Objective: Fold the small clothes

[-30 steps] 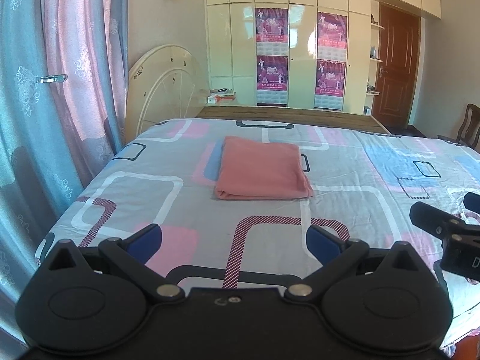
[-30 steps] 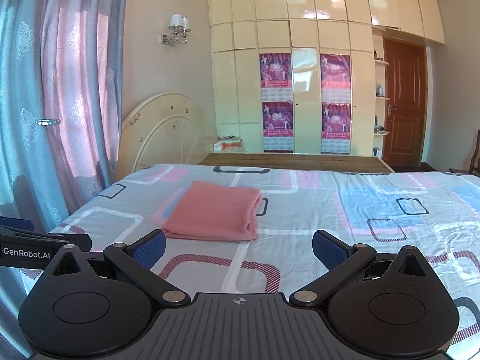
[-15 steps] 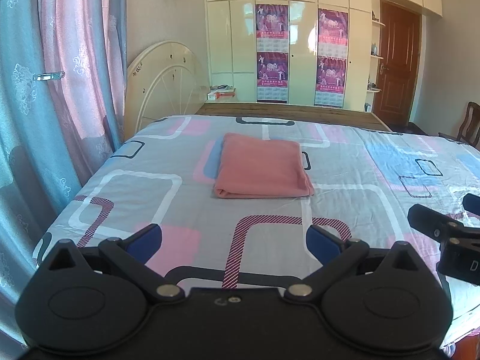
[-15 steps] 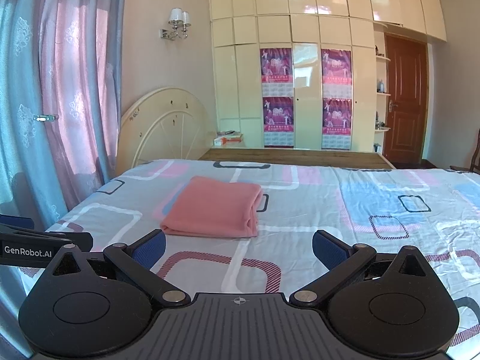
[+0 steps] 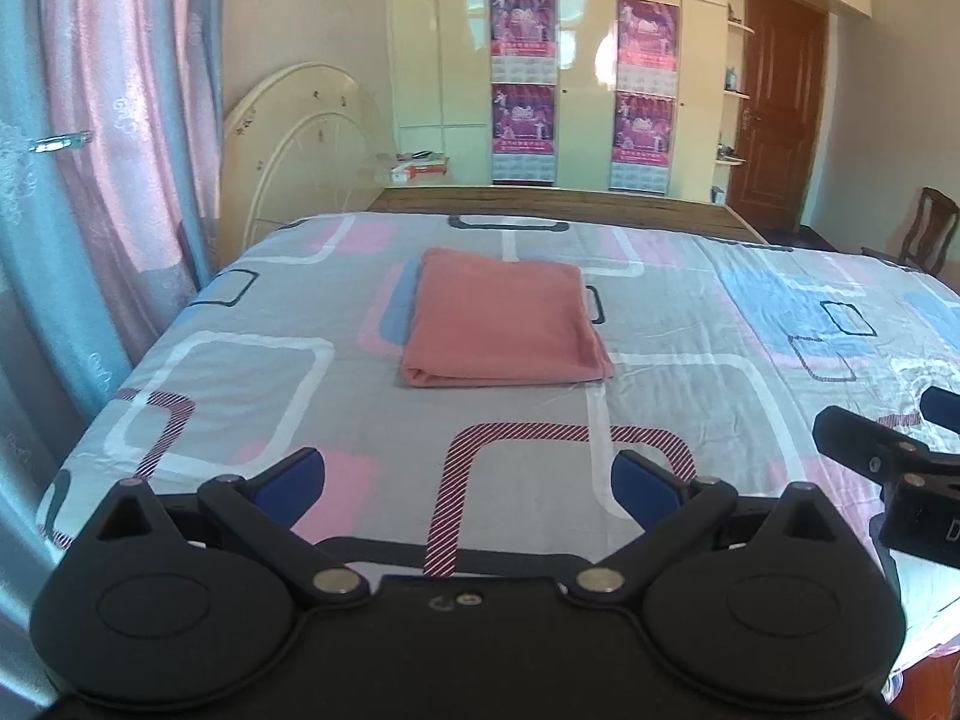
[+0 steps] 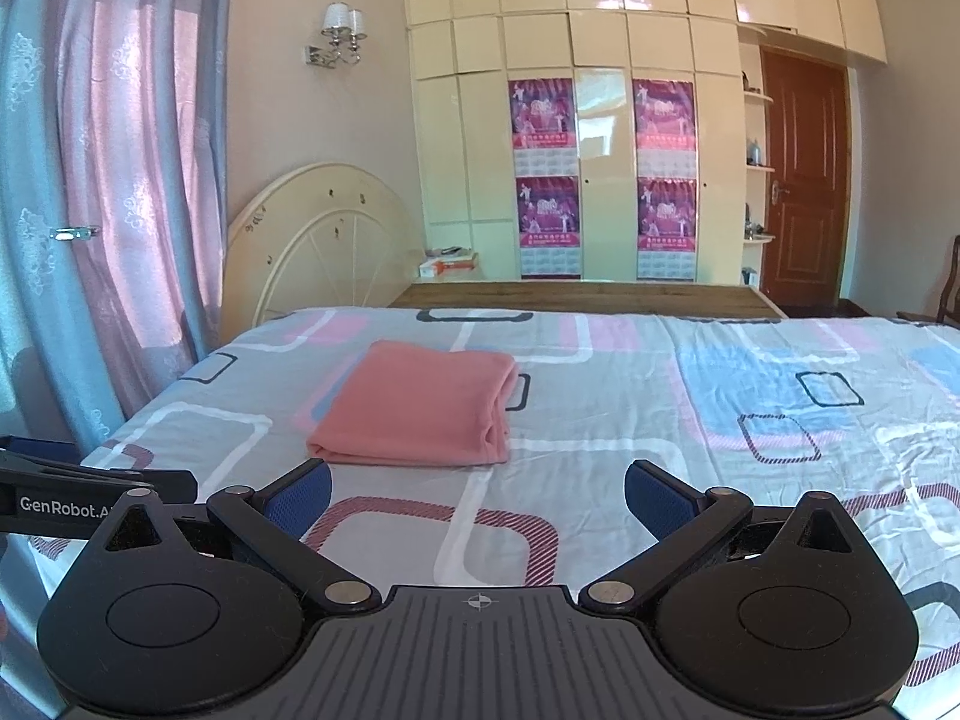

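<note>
Left gripper [image 5: 468,483]: jaws spread wide, holding nothing, above the near part of the bedsheet [image 5: 252,396].
Right gripper [image 6: 477,495]: jaws spread wide, also empty.
Pink cloth [image 5: 503,319]: folded flat on the sheet, ahead of both grippers, apart from their fingertips.
</note>
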The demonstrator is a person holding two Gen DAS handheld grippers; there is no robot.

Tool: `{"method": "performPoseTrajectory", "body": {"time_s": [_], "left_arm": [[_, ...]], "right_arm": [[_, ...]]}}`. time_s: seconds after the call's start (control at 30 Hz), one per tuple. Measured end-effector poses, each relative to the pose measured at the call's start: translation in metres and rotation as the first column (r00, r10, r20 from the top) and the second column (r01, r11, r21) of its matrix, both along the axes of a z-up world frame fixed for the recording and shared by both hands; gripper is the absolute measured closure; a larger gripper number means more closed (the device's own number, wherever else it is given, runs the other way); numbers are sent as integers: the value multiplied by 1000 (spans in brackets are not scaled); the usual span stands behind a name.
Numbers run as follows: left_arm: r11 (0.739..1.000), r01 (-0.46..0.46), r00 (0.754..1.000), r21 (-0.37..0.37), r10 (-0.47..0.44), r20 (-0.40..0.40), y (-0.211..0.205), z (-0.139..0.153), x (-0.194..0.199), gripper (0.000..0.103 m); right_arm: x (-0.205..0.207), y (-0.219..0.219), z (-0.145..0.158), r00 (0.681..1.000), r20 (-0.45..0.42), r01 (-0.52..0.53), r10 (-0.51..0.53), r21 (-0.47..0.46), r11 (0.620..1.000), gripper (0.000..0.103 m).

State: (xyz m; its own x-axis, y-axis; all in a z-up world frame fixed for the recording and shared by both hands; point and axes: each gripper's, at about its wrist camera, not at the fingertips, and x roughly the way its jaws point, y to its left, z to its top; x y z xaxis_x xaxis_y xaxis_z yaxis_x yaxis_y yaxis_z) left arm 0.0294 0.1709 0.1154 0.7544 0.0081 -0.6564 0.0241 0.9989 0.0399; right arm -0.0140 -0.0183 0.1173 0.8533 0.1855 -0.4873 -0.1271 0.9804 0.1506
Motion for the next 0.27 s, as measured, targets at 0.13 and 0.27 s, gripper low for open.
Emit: {"method": "performPoseTrajectory", "body": {"time_s": [0.13,0.27], "left_arm": [[1000,2,1000,7,-2,0,-4,-7,13,6],[1000,13,1000,21,-13,-4,-9,-11,27,0]], "right_arm": [[9,-4,-4,1000,-17,13,-13,1,1000,0],[20,-10,-12,998,-43,37,-36,5,999,0]]}}
